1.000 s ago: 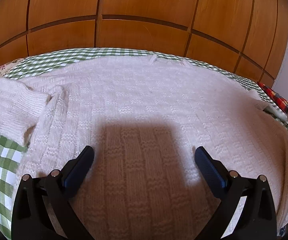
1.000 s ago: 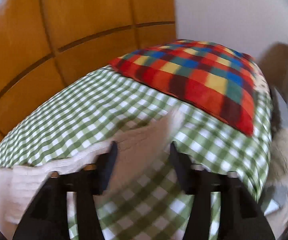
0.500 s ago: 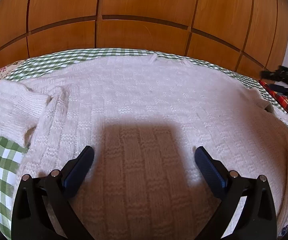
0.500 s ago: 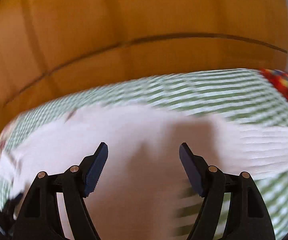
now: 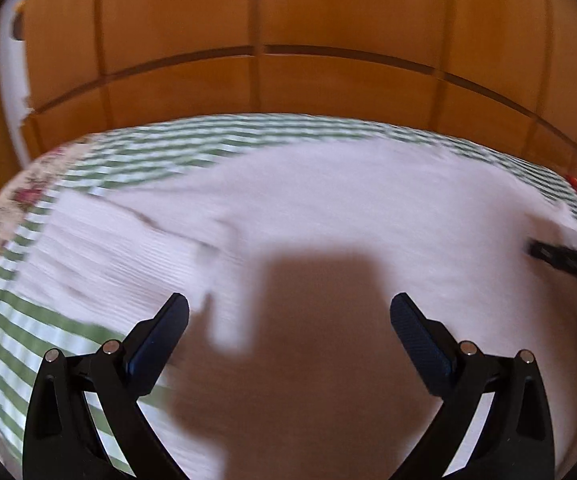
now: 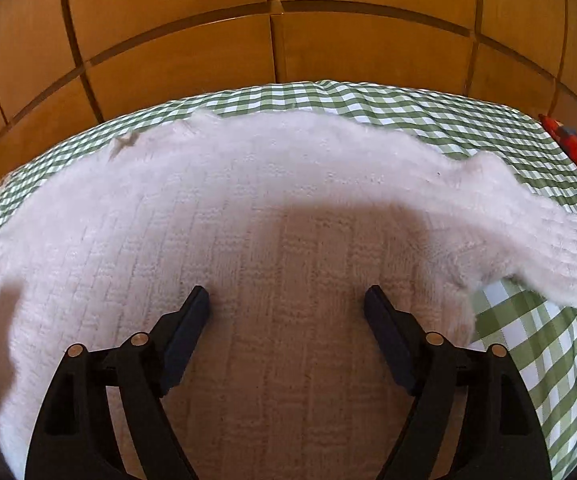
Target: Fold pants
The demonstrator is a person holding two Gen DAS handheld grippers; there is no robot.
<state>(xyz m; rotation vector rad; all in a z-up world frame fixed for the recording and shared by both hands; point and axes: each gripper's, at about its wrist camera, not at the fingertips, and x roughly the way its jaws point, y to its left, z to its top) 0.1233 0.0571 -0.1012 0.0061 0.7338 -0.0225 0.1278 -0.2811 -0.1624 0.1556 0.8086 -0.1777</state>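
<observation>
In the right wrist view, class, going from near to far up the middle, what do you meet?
Right hand-held gripper → white knitted garment → green checked bedcover → wooden wardrobe panels.

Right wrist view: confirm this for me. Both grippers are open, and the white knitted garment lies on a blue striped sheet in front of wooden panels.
One detail is wrong: the sheet is green-and-white checked, not blue striped, as the right wrist view shows clearly. The rest stands: the white knitted garment lies spread on it before the wooden panels, and the right gripper and left gripper are both open.
</observation>
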